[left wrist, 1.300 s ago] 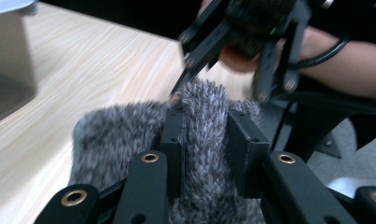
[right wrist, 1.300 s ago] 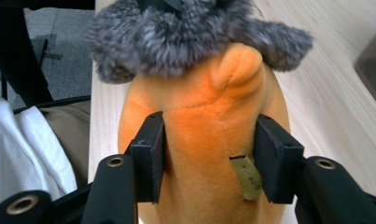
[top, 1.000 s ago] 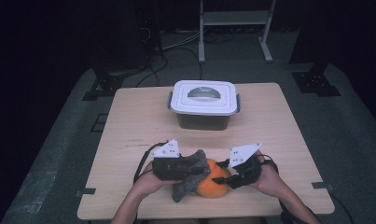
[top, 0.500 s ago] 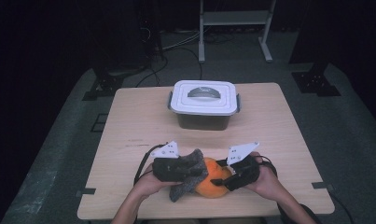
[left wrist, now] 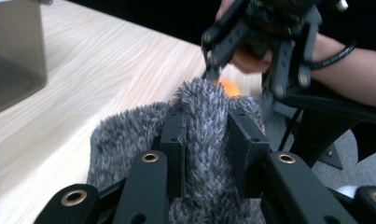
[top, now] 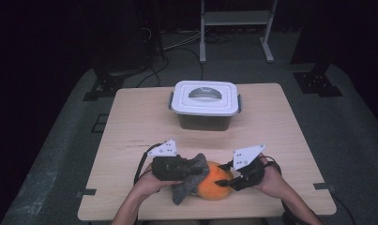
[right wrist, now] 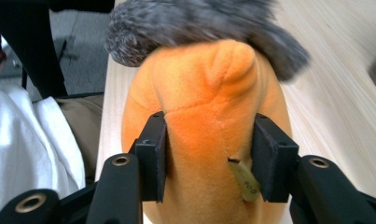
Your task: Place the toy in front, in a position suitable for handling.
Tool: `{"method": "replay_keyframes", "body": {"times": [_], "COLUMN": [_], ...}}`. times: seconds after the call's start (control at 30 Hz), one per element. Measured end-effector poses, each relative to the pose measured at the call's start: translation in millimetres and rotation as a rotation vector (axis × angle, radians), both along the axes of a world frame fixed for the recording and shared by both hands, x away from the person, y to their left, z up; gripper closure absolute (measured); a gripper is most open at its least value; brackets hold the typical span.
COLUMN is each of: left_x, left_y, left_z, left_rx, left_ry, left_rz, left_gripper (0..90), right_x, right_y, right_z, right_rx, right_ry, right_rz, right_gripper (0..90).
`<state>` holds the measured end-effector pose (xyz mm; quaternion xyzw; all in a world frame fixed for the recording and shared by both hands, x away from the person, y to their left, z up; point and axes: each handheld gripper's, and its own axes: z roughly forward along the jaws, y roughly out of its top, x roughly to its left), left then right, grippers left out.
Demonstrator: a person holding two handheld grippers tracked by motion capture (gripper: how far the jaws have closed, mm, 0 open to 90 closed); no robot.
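Observation:
An orange plush toy (top: 215, 183) with a grey furry part (top: 187, 186) lies near the table's front edge. My left gripper (top: 196, 169) comes from the left and is shut on the grey fur (left wrist: 204, 105), which bulges between its pads (left wrist: 174, 135). From the right, my right gripper (top: 226, 180) holds the orange body (right wrist: 204, 93). Its jaws have just been closing, and both pads (right wrist: 153, 149) press into the soft orange fabric. A small tan tag (right wrist: 245, 179) sticks out by the right pad. The grey fur (right wrist: 199, 23) lies over the toy's far end.
A grey box with a white lid and handle (top: 204, 98) stands at the middle back of the wooden table (top: 280, 131). Its wall (left wrist: 13, 51) is to the left in the left gripper view. The person's forearms come in over the front edge.
Both hands have stayed in place at the toy. The right gripper's white plate has shifted slightly; the toy has not moved.

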<state>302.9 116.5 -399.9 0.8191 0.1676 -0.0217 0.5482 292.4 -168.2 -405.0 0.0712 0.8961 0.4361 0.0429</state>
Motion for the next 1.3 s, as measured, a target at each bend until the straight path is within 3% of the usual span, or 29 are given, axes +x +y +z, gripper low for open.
{"method": "replay_keyframes", "body": {"times": [0.07, 0.17, 0.33, 0.5, 0.67, 0.73, 0.8, 0.9, 1.13, 1.23, 1.3], "left_x": [1.9, 1.6, -0.6, -4.3, -7.7, -6.9, -5.4, -3.4, -1.1, -0.9, 0.7], "left_y": [1.9, -1.6, -5.8, -12.0, -18.2, -17.6, -14.9, -12.0, -2.2, 3.6, 5.5], "left_z": [-4.5, -6.7, -5.4, -3.6, -4.2, -5.3, -4.6, -1.0, 15.7, 22.8, 19.5], "left_rx": [-0.012, -0.018, -0.029, -0.024, -0.003, -0.004, -0.017, -0.052, -0.079, -0.091, -0.073], "left_ry": [0.035, 0.046, 0.051, 0.05, 0.049, 0.054, 0.055, 0.048, 0.002, -0.022, -0.019], "left_rz": [-0.015, -0.006, 0.005, -0.016, -0.035, -0.032, -0.027, -0.021, 0.007, 0.024, 0.038], "left_gripper": [69.1, 69.1, 69.0, 68.8, 68.8, 68.8, 68.8, 68.9, 68.9, 68.9, 68.9], "right_x": [6.1, 11.4, 7.7, 3.0, 2.5, 3.3, 1.9, -0.9, 1.1, 7.9, 12.0], "right_y": [-11.1, -16.9, -15.6, -16.6, -6.3, -3.4, -2.7, -2.7, 8.6, 18.7, 25.8], "right_z": [-0.8, -0.7, 8.0, 11.2, 3.2, -1.0, -0.6, 3.1, 12.2, 15.1, 13.9], "right_rx": [0.018, 0.027, -0.029, -0.027, -0.044, -0.039, -0.039, -0.048, -0.024, 0.009, -0.001], "right_ry": [0.022, 0.071, 0.102, 0.217, 0.22, 0.228, 0.209, 0.119, -0.008, 0.007, 0.008], "right_rz": [-0.007, -0.04, -0.098, -0.114, -0.108, -0.106, -0.114, -0.1, -0.066, -0.025, 0.003], "right_gripper": [50.3, 44.9, 36.4, 25.4, 25.0, 29.8, 40.1, 50.9, 56.3, 56.1, 55.6]}}
